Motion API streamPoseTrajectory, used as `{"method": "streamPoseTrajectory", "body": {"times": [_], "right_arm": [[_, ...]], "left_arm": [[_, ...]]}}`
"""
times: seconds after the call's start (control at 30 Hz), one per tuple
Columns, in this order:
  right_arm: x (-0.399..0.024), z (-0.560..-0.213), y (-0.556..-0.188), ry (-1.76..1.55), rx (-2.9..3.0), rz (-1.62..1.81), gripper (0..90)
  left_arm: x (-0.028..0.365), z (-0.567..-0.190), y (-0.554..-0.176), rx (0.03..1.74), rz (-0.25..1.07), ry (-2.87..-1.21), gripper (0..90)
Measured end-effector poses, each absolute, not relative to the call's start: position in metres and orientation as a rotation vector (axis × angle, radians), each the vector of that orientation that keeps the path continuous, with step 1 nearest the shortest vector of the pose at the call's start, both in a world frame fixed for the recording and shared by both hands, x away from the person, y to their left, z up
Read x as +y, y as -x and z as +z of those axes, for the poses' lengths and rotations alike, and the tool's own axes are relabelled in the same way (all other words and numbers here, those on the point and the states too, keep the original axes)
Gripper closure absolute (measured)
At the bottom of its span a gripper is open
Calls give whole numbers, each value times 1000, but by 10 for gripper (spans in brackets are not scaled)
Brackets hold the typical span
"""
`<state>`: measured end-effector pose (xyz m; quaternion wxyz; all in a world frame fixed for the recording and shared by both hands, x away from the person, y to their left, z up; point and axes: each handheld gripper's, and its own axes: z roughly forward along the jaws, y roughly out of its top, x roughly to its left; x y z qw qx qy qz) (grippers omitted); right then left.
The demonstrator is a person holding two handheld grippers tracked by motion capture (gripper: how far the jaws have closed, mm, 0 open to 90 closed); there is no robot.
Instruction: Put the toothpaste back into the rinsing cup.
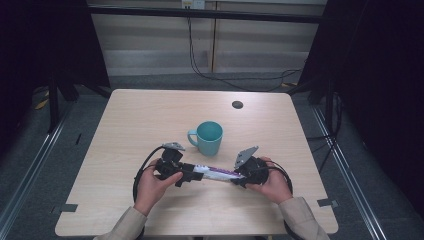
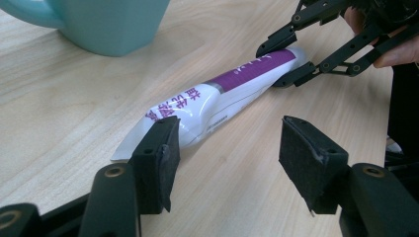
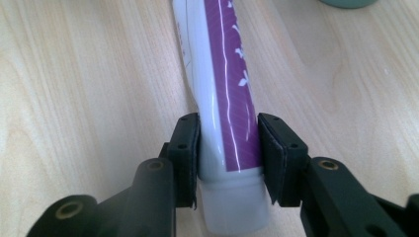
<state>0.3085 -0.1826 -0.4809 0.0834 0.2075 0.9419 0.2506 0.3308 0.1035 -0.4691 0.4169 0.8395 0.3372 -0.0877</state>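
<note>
A white and purple toothpaste tube lies on the wooden table near its front, between the two grippers. My right gripper is shut on the tube just above its white cap, with a pad against each side. My left gripper stands open at the tube's flat crimped tail, which runs partly behind its left jaw. In the left gripper view the right gripper clamps the tube's far end. A teal mug stands upright just behind the tube.
The mug sits close behind the left gripper. A round cable hole lies at the table's back right. Both hands rest near the front edge. Dark frames and floor rails flank the table.
</note>
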Motion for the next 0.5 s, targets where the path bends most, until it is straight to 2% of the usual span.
{"method": "streamPoseTrajectory", "body": {"times": [0.13, 0.27, 0.3, 0.4, 0.5], "right_arm": [[-178, -482, -312, -627, 2802, 760, 556], [-170, -483, -318, -630, 2805, 783, 552], [-168, -483, -319, -641, 2804, 787, 561], [-165, -480, -321, -677, 2830, 770, 715], [-165, -477, -320, -688, 2832, 761, 733]], "left_arm": [[104, -471, -331, 847, -222, -2107, 407], [104, -472, -330, 849, -224, -2114, 407], [104, -472, -330, 849, -225, -2112, 407], [105, -472, -330, 852, -226, -2108, 406], [106, -472, -329, 853, -228, -2101, 406]]}}
